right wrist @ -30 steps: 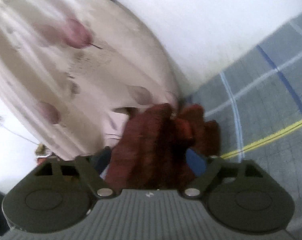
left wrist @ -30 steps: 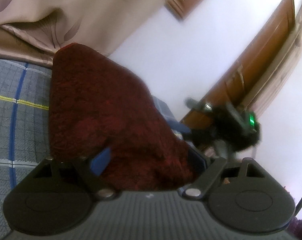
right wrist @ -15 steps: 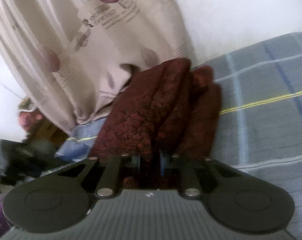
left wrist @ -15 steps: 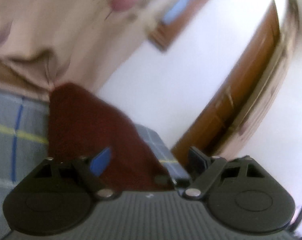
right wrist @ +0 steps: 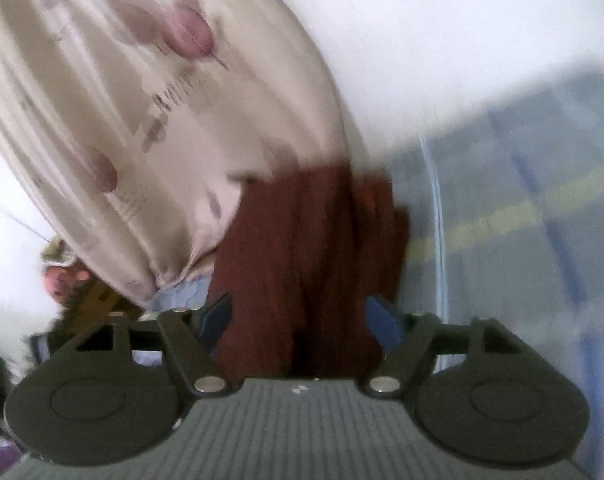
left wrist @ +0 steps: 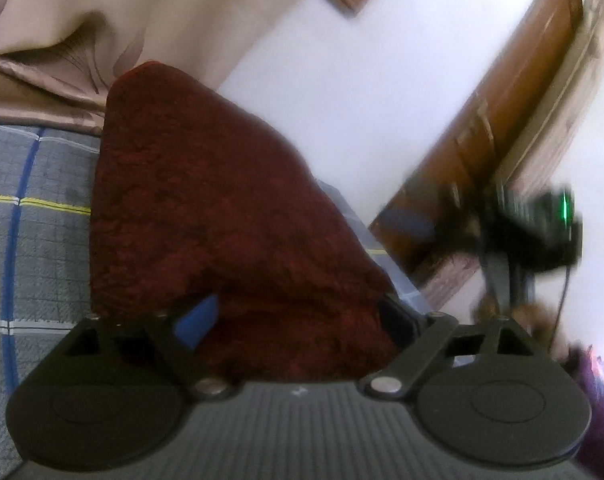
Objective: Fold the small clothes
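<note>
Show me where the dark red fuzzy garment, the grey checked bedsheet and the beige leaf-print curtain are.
Dark red fuzzy garment (left wrist: pixel 222 220): left wrist view, middle of its pile surface.
Grey checked bedsheet (left wrist: pixel 38 248): left wrist view, bare patch left of the garment.
Beige leaf-print curtain (right wrist: pixel 142 120): right wrist view, middle of its hanging folds.

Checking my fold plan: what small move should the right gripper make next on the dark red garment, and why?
Probably draw the right gripper back clear of the dark red garment: its jaws are opening with the bunched cloth between them, and the left gripper stands wide around the same garment.
</note>
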A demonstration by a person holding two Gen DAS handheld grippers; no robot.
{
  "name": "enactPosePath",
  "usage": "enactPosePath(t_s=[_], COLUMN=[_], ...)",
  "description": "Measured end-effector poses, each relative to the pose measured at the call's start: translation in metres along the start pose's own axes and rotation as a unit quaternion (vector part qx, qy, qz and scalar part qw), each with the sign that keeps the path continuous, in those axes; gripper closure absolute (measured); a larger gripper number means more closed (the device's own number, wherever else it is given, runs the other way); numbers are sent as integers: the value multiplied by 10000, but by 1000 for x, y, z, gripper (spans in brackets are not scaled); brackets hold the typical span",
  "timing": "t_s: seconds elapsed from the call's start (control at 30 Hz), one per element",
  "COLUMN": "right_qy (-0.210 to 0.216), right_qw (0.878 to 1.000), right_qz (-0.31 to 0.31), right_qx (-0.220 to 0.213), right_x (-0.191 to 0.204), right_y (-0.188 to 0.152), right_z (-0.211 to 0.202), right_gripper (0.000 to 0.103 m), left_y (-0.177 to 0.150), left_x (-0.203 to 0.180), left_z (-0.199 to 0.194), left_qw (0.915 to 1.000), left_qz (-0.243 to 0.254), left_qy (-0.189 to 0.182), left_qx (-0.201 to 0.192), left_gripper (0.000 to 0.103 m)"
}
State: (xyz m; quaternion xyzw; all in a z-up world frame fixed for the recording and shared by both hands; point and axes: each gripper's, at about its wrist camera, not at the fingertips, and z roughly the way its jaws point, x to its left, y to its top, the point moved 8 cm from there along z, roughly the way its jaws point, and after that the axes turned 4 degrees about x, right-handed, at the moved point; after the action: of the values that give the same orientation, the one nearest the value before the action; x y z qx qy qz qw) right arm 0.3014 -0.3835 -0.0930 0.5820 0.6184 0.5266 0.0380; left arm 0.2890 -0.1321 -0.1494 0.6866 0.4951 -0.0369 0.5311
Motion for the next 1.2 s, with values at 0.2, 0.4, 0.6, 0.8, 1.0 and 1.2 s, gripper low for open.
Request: enactPosePath(t_s=[0.2, 0.4, 0.6, 0.8, 1.0, 1.2], right_qy=[-219, -1397, -1391, -1437, -1472, -1218], right_qw=[9883, 9600, 9810, 9845, 9823, 9895], right_qz=[-1465, -2140, -726, -891, -1151, -772], right_qx=[365, 1144, 1140, 465, 104, -20], right_x=[49, 13, -55, -26, 24, 38], right_y=[46, 35, 15, 30, 3, -39], right_z=[86, 154, 139, 101, 38, -7], right_gripper=[28, 39, 28, 28, 0, 0], left_y=[-3, -6, -7, -4, -1, 6], left_x=[-2, -5, -7, -9, -31, -42], left_z=[-2, -5, -15, -18, -43, -60], left_qw=[10000, 9999, 9996, 9998, 9983, 9877], left_qz=[42, 47, -58, 49, 387, 980], left_qy=[-5, -42, -170, -4, 145, 1176], left_qx=[-69, -123, -199, -211, -416, -315], left_gripper=[14, 14, 14, 14, 14, 13])
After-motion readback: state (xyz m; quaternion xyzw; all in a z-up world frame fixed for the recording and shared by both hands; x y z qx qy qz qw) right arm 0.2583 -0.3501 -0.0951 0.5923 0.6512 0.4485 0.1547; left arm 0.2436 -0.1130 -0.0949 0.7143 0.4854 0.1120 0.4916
